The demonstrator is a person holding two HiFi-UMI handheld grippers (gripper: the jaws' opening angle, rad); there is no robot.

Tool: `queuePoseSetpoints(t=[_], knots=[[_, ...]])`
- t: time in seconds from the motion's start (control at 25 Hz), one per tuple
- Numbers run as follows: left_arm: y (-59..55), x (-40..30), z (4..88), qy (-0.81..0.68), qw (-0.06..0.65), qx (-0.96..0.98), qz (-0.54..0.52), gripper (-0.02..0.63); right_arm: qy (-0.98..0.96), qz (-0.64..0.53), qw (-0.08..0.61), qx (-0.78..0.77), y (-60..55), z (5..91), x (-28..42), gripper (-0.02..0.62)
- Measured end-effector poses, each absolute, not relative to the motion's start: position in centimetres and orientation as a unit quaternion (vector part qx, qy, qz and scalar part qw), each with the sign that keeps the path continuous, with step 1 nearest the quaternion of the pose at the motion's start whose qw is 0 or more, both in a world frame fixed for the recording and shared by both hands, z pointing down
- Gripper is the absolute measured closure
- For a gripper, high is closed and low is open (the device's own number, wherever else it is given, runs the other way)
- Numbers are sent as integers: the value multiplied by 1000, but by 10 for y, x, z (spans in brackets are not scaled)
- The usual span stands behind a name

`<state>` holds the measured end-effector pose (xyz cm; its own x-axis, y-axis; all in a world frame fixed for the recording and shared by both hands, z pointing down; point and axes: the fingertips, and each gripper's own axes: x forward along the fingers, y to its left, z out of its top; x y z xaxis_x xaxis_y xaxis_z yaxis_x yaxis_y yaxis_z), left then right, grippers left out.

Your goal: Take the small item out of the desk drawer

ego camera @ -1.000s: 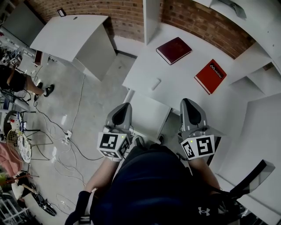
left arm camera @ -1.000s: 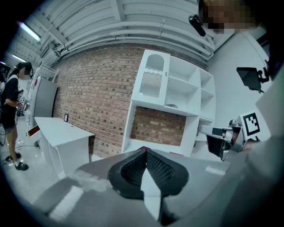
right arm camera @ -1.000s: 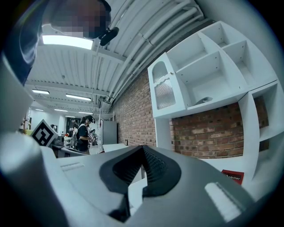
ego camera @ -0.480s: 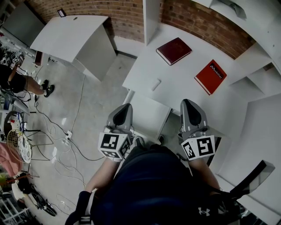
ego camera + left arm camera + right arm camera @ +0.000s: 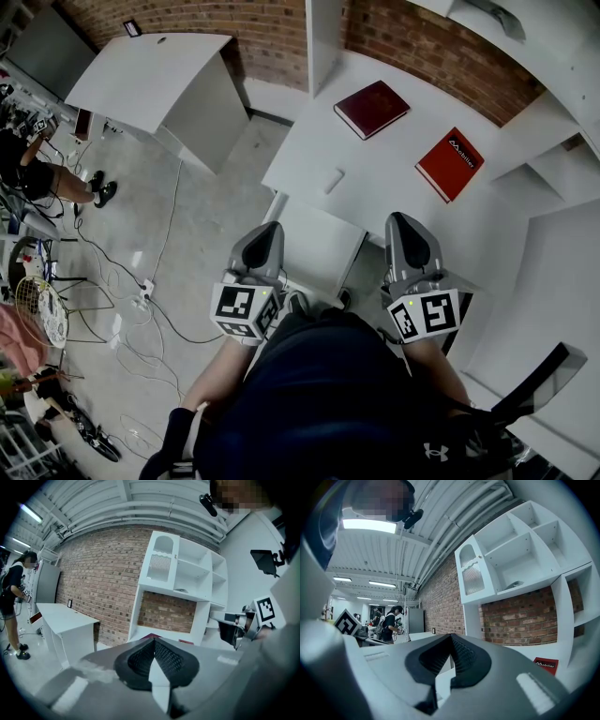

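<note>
The white desk [image 5: 394, 202] lies ahead of me in the head view. Below its near edge is a white drawer unit [image 5: 321, 246]; I cannot tell whether it is open, and nothing shows inside it. A small white oblong item [image 5: 333, 180] rests on the desk top. My left gripper [image 5: 265, 234] is held close to my body, over the unit's left edge, its jaws shut and empty [image 5: 153, 641]. My right gripper [image 5: 405, 225] is level with it at the desk's near edge, also shut with nothing held [image 5: 451, 637].
A dark red book [image 5: 371, 107] and a bright red book [image 5: 450, 162] lie on the desk. White shelving [image 5: 553, 141] stands to the right, a second white desk [image 5: 150, 80] to the far left. Cables [image 5: 141, 300] trail over the concrete floor, where a person [image 5: 28, 173] stands.
Both grippers have held still. Only the person at the far left has shifted a little.
</note>
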<state>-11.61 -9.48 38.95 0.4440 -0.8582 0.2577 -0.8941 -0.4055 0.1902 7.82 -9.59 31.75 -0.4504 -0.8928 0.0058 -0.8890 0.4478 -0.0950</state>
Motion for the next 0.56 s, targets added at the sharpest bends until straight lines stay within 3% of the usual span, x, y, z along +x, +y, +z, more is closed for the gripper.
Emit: queuePoseSetpoints(t=[0.56], knots=[[-93, -119, 386, -522, 151, 837, 58, 603, 849, -41, 21, -526, -92, 315, 75, 594]])
